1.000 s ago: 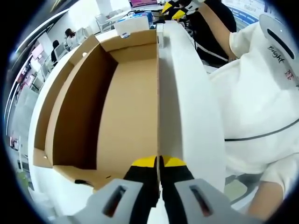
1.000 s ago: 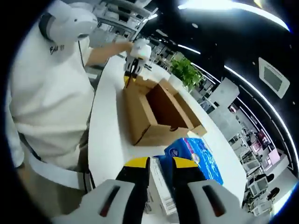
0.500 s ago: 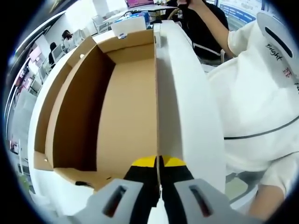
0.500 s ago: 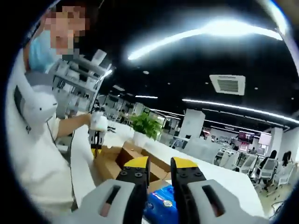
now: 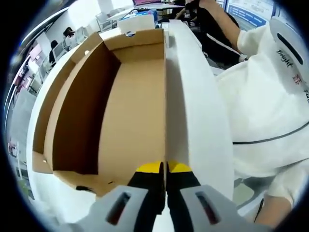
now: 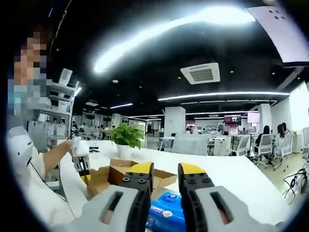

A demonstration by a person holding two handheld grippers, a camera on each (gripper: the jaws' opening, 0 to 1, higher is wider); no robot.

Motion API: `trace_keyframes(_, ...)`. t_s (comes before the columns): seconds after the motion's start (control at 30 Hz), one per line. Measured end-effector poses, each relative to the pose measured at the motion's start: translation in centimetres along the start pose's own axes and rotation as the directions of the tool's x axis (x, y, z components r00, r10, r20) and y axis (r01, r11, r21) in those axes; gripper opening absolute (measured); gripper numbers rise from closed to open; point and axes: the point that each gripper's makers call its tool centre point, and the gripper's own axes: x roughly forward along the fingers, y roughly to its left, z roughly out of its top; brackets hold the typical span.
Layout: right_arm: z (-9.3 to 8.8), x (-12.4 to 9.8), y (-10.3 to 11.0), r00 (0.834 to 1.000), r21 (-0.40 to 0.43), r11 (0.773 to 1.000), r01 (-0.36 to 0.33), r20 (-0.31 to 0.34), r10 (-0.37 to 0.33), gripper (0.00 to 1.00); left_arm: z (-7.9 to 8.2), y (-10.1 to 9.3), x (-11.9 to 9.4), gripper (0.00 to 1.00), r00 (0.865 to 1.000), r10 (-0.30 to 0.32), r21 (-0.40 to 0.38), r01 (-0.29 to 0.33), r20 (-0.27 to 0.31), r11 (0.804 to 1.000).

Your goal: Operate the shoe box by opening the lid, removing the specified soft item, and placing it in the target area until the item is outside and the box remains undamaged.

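Lifted further, the right gripper (image 6: 162, 171) now looks level across the office; the left gripper (image 5: 164, 167) stays put.

Left jaws are pressed together on the box (image 5: 120, 106) wall, its brown inside bare. Right jaws stand slightly apart, holding nothing, above the blue pack (image 6: 166, 212) (lying just beside the box) on the white table (image 6: 231, 179); a plant (image 6: 125, 137) stands beyond.

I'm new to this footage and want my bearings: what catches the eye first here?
In the left gripper view, the open brown cardboard shoe box dominates, its interior bare, with the left claw shut on its near wall. In the right gripper view, the open right claw hangs above a blue plastic-wrapped soft pack on the white table.
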Motion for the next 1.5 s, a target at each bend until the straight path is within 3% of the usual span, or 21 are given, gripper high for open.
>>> trace_keyframes(0.07,0.1,0.3,0.9,0.999,0.000,0.999,-0.048,0.006,0.048,0.11,0.0,0.0,0.0,0.01,1.000,0.004,-0.010,-0.004,0.000,1.000)
trace_keyframes(0.13,0.6,0.9,2.5,0.991,0.090,0.988,-0.127,0.040,0.124,0.12,0.0,0.0,0.0,0.01,1.000,0.006,-0.022,-0.006,0.001,1.000)
trace_keyframes(0.23,0.0,2.2,1.6,0.997,0.153,0.986,-0.068,-0.012,0.071,0.18,0.0,0.0,0.0,0.01,1.000,0.006,-0.022,-0.006,0.000,1.000)
trace_keyframes(0.33,0.4,3.9,0.5,0.999,0.132,0.991,-0.022,-0.040,0.027,0.31,-0.1,0.0,-0.1,0.01,1.000,-0.001,-0.028,0.001,-0.001,1.000)
trace_keyframes(0.43,-0.3,5.8,1.2,0.990,0.195,0.978,-0.076,-0.099,0.097,0.21,-0.1,0.0,-0.1,0.01,1.000,-0.006,-0.034,0.005,-0.004,0.999)
trace_keyframes(0.7,-0.8,8.5,1.1,0.977,0.107,0.993,-0.046,-0.202,0.067,0.20,-0.1,-0.1,-0.1,0.01,1.000,0.001,-0.030,-0.001,0.004,1.000)
trace_keyframes(0.83,-2.0,9.2,0.4,0.942,-0.003,0.999,-0.044,-0.333,0.040,0.20,0.0,-0.1,-0.1,0.01,1.000,0.005,-0.028,-0.005,0.005,1.000)
trace_keyframes(1.0,-1.6,10.2,0.4,0.939,0.035,0.998,-0.042,-0.340,0.052,0.21,0.0,0.0,-0.1,0.01,1.000,0.001,-0.028,-0.001,0.008,1.000)
trace_keyframes(1.1,-1.2,10.5,-0.4,0.942,0.002,1.000,0.005,-0.335,-0.004,0.25,0.0,0.0,-0.1,0.01,1.000,0.000,-0.024,0.000,0.007,1.000)
trace_keyframes(1.3,0.0,10.8,-1.3,0.951,0.041,0.998,0.040,-0.308,-0.025,0.29,0.1,0.0,0.0,0.01,1.000,0.001,-0.011,-0.001,0.008,1.000)
trace_keyframes(1.5,0.1,12.1,-0.9,0.940,0.050,0.998,0.035,-0.342,-0.016,0.28,0.1,0.1,0.0,0.01,1.000,0.004,-0.005,-0.004,0.010,1.000)
